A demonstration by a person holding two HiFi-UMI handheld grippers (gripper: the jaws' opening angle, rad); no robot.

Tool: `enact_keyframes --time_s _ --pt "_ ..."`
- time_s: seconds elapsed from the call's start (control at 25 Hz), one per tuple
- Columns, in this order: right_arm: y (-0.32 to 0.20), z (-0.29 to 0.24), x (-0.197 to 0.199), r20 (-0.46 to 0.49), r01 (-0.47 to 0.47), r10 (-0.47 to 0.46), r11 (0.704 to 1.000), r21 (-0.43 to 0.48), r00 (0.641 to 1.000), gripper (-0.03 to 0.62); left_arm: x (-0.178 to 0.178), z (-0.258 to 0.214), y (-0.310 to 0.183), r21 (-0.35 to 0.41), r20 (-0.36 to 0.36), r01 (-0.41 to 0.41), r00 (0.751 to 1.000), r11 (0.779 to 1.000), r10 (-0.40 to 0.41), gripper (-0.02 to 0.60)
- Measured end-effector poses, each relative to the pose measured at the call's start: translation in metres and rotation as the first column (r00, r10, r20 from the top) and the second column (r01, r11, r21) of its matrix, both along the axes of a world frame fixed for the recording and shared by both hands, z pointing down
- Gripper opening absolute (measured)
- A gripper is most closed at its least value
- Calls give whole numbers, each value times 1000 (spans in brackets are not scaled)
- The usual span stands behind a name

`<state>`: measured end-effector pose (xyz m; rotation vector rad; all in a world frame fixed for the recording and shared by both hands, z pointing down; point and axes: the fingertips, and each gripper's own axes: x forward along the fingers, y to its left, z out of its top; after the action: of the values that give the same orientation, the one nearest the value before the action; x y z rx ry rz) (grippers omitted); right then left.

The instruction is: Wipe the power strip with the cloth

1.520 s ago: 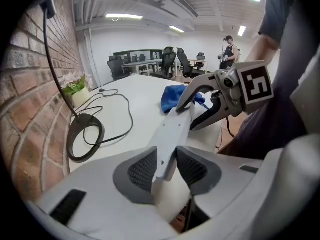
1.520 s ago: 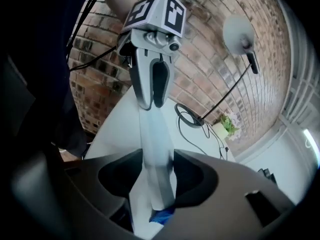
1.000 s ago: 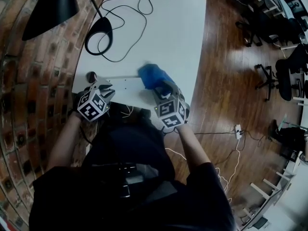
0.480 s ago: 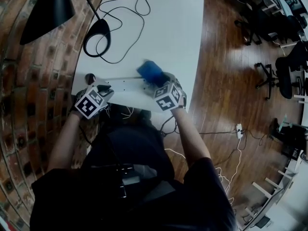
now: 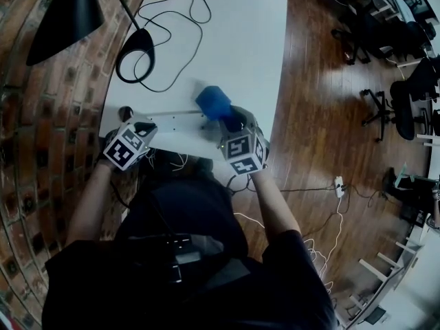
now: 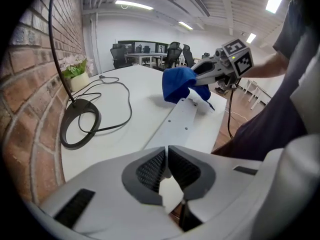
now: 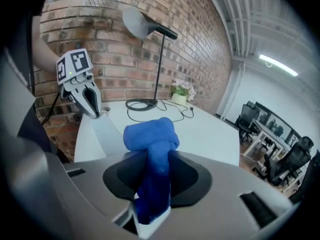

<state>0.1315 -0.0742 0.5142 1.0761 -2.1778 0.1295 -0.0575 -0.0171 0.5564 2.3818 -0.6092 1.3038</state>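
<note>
We wear a dark short-sleeved top (image 5: 275, 280) that fills the lower half of the head view, with a black boxy unit (image 5: 177, 249) at its centre. The left claw (image 6: 166, 156) and the right claw (image 7: 152, 159) share one build: a smooth, pale grey moulded shell, dark cross-hatched pads (image 6: 150, 170) and, on top, a white cube (image 5: 128, 148) printed with black square markers. A black cable (image 6: 230, 116) hangs from the right one, at the right of the left gripper view. The left claw is closing, its pads almost together, with only a white sliver in the gap. The right claw is closing on the blue cloth (image 7: 150, 134).
</note>
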Motion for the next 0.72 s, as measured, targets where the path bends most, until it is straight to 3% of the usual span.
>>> enact_keyframes --time_s 0.12,0.24,0.36,0.48,0.72 --pt "5 -27 -5 56 11 -16 997 82 998 126 -1 0 -2 15 6 -2 1000 1000 2 8" --pt "8 -35 -9 66 23 -29 995 95 997 126 -1 1 -3 20 10 -8 1000 1000 8 5" --pt "19 -23 -12 9 61 -61 998 13 998 126 -1 0 -3 18 -2 13 1000 1000 -13 5" --pt "31 -3 -28 -74 141 -149 985 -98 986 126 -1 -1 -4 29 -17 37 999 999 -36 5" --pt "36 32 -63 -243 263 -327 928 -262 913 127 0 -2 -4 43 -37 60 998 997 -59 5"
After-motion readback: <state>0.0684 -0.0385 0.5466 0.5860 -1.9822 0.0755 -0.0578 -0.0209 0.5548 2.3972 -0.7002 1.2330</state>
